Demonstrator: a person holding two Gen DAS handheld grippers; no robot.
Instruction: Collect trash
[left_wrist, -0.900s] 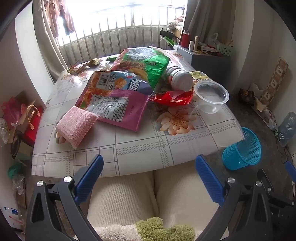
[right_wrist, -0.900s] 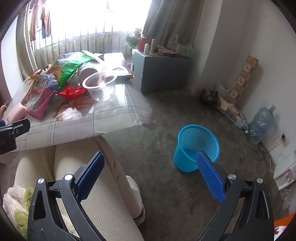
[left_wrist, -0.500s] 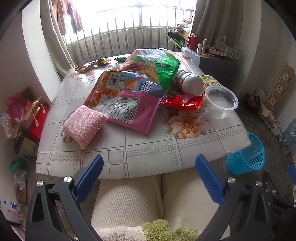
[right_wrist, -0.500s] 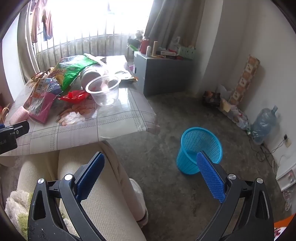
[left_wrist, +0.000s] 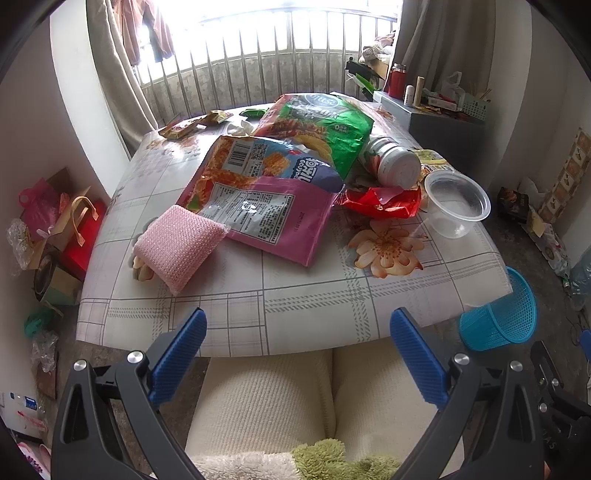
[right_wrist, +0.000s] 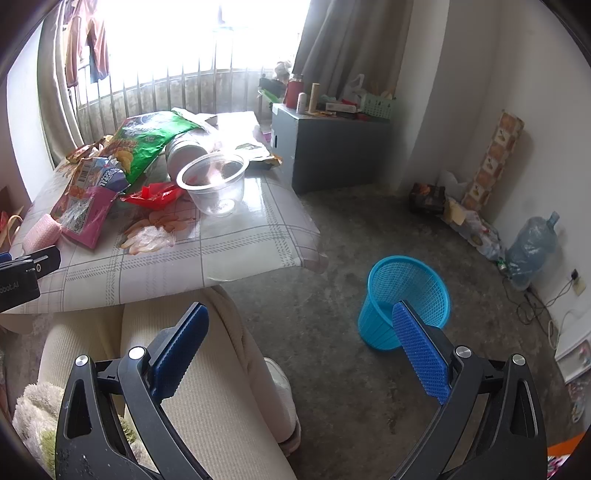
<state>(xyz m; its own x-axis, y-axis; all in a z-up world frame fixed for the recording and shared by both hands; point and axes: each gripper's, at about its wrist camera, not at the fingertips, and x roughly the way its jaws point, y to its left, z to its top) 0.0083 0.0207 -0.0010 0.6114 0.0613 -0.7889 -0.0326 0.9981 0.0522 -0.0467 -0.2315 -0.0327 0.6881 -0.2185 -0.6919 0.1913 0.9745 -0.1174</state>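
Observation:
Trash lies on the table: a pink snack bag, a green chip bag, a red wrapper, a clear plastic cup, a white jar on its side and a pink sponge. A blue mesh waste basket stands on the floor to the table's right; it also shows in the left wrist view. My left gripper is open and empty above the person's lap, short of the table's near edge. My right gripper is open and empty, held over the floor near the basket.
Small wrappers lie at the table's far end. A grey cabinet with bottles stands behind the table. Bags clutter the floor at left. A water jug and cables lie by the right wall. The person's legs are under the grippers.
Both grippers have drawn back and risen slightly, so the table and basket sit lower and farther in view. Both stay open and empty.

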